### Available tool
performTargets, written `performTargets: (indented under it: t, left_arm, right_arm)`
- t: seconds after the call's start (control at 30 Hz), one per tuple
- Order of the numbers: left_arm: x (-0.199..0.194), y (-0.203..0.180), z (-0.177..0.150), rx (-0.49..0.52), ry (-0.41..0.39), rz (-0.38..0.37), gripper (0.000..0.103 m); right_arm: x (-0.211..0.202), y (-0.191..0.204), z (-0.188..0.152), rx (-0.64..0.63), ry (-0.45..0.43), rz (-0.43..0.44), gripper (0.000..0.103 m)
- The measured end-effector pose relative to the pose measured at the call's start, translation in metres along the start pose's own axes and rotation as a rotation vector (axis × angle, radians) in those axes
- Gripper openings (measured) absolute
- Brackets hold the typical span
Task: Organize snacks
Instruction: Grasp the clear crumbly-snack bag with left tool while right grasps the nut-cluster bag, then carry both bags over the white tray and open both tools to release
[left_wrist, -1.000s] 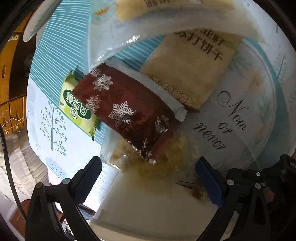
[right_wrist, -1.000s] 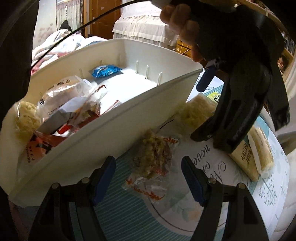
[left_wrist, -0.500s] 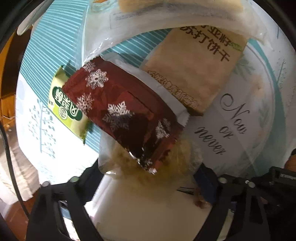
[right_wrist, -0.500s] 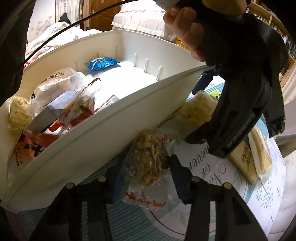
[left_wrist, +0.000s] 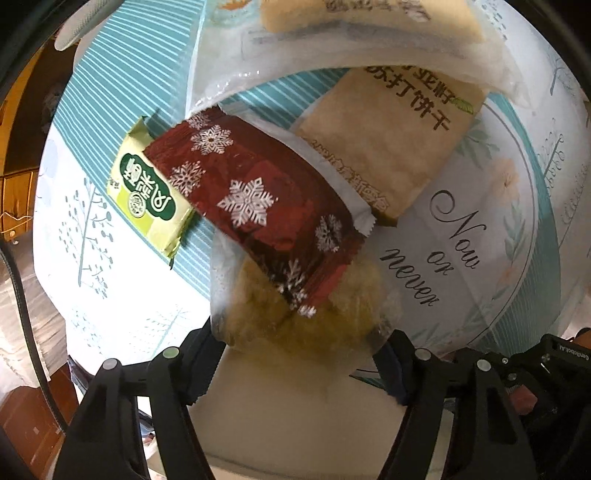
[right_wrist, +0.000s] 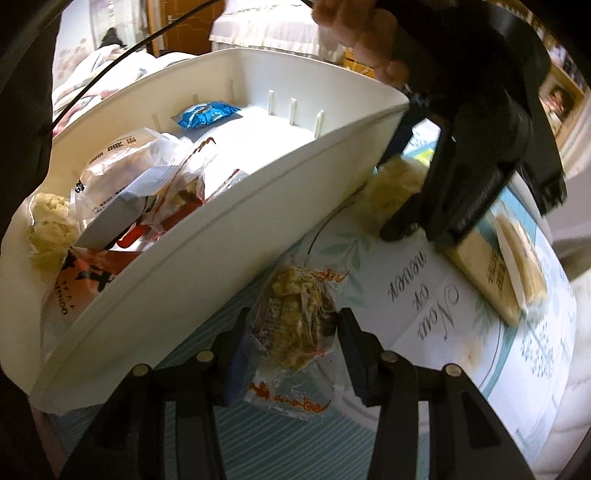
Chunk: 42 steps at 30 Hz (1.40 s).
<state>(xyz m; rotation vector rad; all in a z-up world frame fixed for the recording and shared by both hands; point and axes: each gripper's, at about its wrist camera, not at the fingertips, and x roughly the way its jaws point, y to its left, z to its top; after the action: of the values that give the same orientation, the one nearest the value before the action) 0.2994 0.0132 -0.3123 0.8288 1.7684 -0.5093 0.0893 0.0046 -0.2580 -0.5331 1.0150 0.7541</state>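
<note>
L tongs closing, R tongs clamped, both angled down.

A home, seemingly a bedroom: a bed with a white frilled cover stands behind the bench, near a wooden door, and bookshelves line the wall at right.

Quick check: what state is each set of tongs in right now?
Left tongs: closing around the clear bag of pale yellow crumbly snack.
Right tongs: shut on the clear orange-printed packet of brown snack.
</note>
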Motion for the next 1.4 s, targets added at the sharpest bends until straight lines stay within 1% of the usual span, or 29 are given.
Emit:
performTargets:
  t: [0.17, 0.3, 0.43, 0.6, 0.7, 0.8, 0.83, 0.87, 0.93, 1.0, 1.13, 1.2, 1.27, 1.4]
  left_arm:
    - [-0.018, -0.005, -0.007, -0.008, -0.037, -0.008, 0.071]
    - [-0.037, -0.016, -0.017, 0.000, -0.088, -0.018, 0.071]
    - [-0.064, -0.023, -0.033, -0.005, -0.153, -0.034, 0.071]
    - [-0.096, -0.027, -0.063, -0.034, -0.254, -0.050, 0.071]
    - [-0.113, -0.026, -0.082, -0.090, -0.309, -0.057, 0.071]
    - [-0.118, -0.018, -0.102, -0.155, -0.367, -0.107, 0.071]
    - [-0.124, -0.016, -0.115, -0.179, -0.398, -0.124, 0.071]
    - [-0.134, -0.020, -0.122, -0.197, -0.421, -0.135, 0.071]
    - [-0.142, -0.018, -0.144, -0.241, -0.473, -0.157, 0.071]
    - [-0.147, -0.014, -0.157, -0.281, -0.515, -0.172, 0.071]
    - [-0.139, -0.002, -0.198, -0.380, -0.565, -0.214, 0.071]
    - [-0.135, 0.004, -0.216, -0.409, -0.583, -0.216, 0.071]
    - [-0.131, 0.007, -0.234, -0.434, -0.607, -0.212, 0.071]
    - [-0.121, 0.015, -0.269, -0.491, -0.646, -0.236, 0.071]
  right_arm:
    - [-0.009, -0.001, -0.007, 0.105, 0.019, 0.006, 0.046]
    - [-0.021, 0.001, -0.008, 0.173, 0.020, 0.001, 0.046]
    - [-0.035, 0.002, -0.009, 0.253, 0.013, -0.010, 0.046]
    - [-0.055, 0.000, -0.013, 0.367, 0.002, -0.049, 0.046]
    - [-0.070, -0.003, -0.017, 0.468, -0.010, -0.066, 0.046]
    - [-0.082, -0.005, -0.019, 0.540, -0.027, -0.083, 0.046]
    - [-0.087, -0.005, -0.020, 0.565, -0.034, -0.092, 0.046]
    - [-0.092, -0.004, -0.021, 0.591, -0.044, -0.101, 0.046]
    - [-0.099, -0.002, -0.021, 0.636, -0.060, -0.116, 0.046]
    - [-0.108, 0.000, -0.021, 0.700, -0.085, -0.128, 0.046]
    - [-0.117, 0.009, -0.017, 0.781, -0.121, -0.125, 0.046]
    - [-0.121, 0.015, -0.016, 0.811, -0.137, -0.121, 0.046]
    - [-0.125, 0.022, -0.012, 0.831, -0.150, -0.115, 0.046]
    - [-0.132, 0.034, -0.004, 0.834, -0.169, -0.116, 0.046]
